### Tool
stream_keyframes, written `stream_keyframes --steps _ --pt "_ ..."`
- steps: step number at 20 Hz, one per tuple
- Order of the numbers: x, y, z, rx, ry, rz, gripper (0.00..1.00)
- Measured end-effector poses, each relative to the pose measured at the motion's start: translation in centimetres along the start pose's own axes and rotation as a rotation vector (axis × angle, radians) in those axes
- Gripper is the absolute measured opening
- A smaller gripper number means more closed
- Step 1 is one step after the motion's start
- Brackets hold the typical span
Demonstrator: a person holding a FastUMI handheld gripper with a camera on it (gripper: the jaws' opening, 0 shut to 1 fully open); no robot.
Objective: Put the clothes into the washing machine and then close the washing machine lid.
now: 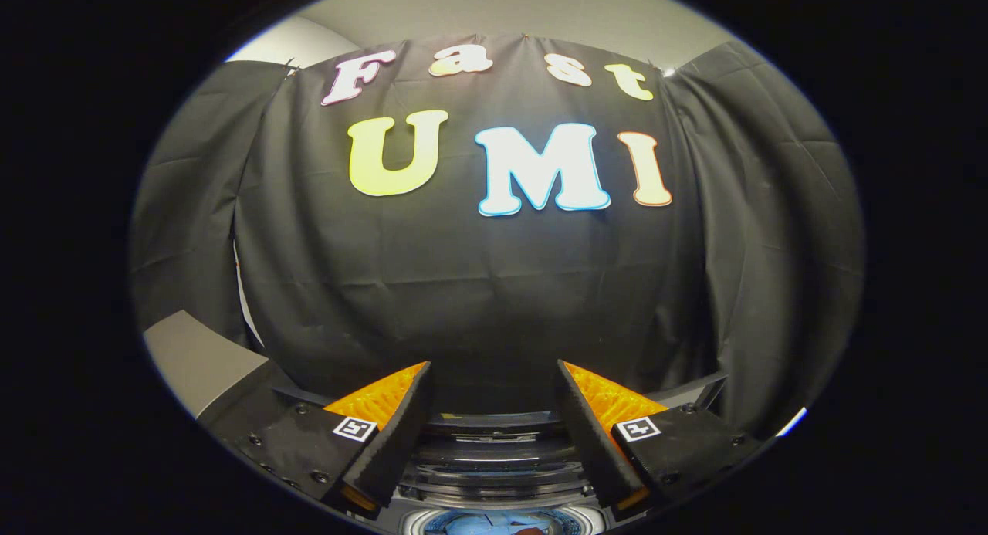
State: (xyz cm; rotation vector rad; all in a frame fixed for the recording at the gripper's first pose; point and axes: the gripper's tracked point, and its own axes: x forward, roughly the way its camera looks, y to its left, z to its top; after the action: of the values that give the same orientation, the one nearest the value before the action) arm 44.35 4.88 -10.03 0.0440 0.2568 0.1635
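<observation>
Our claw (494, 380) is spread wide with nothing between its fingers, held high facing the booth's back cloth. The washing machine (494, 473) sits just below, lid up, blue clothes (494, 524) in the drum. Looks like we've lifted clear to reach the lid.

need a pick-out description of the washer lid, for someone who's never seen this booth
Start at the black cloth wall and drop to its foot. The gripper hangs there, fingers open and empty. Between and below them the washing machine lid stands raised: dark, glossy, curved bands, unlike the pale drum rim and blue cloth beneath.
</observation>
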Motion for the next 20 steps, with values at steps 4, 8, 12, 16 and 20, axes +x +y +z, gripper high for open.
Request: stream_keyframes --steps 4,8,12,16,20 --pt "0.1 0.0 0.0 0.008 -0.013 0.006 0.97" --pt "-0.3 -0.1 0.0 0.009 -0.022 0.008 0.97" --pt "-2.2 0.0 -0.5 0.011 -0.040 0.014 0.97" --pt "-3.8 -0.1 -0.9 0.008 -0.041 0.003 0.97" --pt "-5.6 -0.1 -1.5 0.007 -0.039 -0.010 0.97"
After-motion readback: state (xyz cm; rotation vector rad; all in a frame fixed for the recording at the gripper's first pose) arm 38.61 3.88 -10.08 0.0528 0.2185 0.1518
